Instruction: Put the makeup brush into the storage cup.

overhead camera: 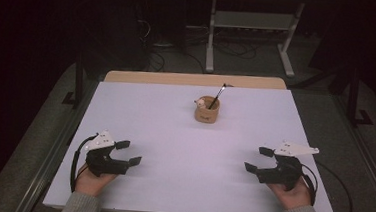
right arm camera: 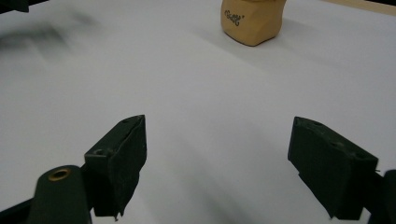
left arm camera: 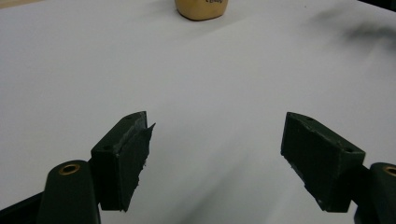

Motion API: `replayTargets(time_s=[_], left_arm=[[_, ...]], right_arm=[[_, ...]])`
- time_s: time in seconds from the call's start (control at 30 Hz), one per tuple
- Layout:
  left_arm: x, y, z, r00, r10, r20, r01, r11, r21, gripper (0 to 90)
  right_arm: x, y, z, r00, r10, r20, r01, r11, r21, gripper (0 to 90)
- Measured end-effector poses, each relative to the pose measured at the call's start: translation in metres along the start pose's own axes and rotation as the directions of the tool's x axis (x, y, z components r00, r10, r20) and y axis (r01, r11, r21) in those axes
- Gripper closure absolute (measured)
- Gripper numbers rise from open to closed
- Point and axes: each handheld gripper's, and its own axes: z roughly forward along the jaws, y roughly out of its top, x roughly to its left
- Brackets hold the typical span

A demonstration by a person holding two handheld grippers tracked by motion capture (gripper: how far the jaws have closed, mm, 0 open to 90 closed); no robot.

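Dark floor with trailing cables and the white legs of another table (overhead camera: 251, 35) lie behind a white table (overhead camera: 174, 135) with a strip of bare wood along its far edge. On the white surface, toward the far side and a little right of centre, stands a small tan cup (overhead camera: 206, 110); a thin dark stick (overhead camera: 217, 96) leans out of it up and to the right, and something small and pale sits at its rim, too small to make out.

The left gripper (overhead camera: 128, 152) rests near the table's front left, held in the person's left hand (overhead camera: 92, 177), a grey sleeve showing at the bottom edge. Its jaws stand wide apart and hold nothing. The right gripper (overhead camera: 259, 159) rests near the front right in the right hand (overhead camera: 292, 193), jaws likewise spread wide and holding nothing. Both point inward toward the middle of the table.

The cup stands well apart from both grippers, farther back on the table and roughly between them, somewhat nearer the right one. In the left gripper view the cup's base (left arm camera: 201, 9) shows at the top edge, beyond the open jaws. In the right gripper view the cup (right arm camera: 252, 21) sits at the top, a little right of centre, with dark lettering on its side.
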Motion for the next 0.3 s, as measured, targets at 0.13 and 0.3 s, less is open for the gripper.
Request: replayTargets(time_s=[0.13, 0.3], left_arm=[[0.0034, -0.0017, -0.0011, 0.9999, -0.007, -0.009, 0.007, 1.0, -0.003, 22.4], [0.0064, -0.0022, -0.0029, 0.9997, -0.01, -0.021, 0.01, 0.9999, -0.003, 22.4]], right_arm=[[-0.0004, -0.001, -0.0007, 0.9999, 0.009, -0.01, -0.009, 1.0, -0.005, 18.5], [0.0002, -0.0012, 0.0017, 0.9996, 0.007, -0.027, -0.007, 1.0, -0.004, 18.6]])
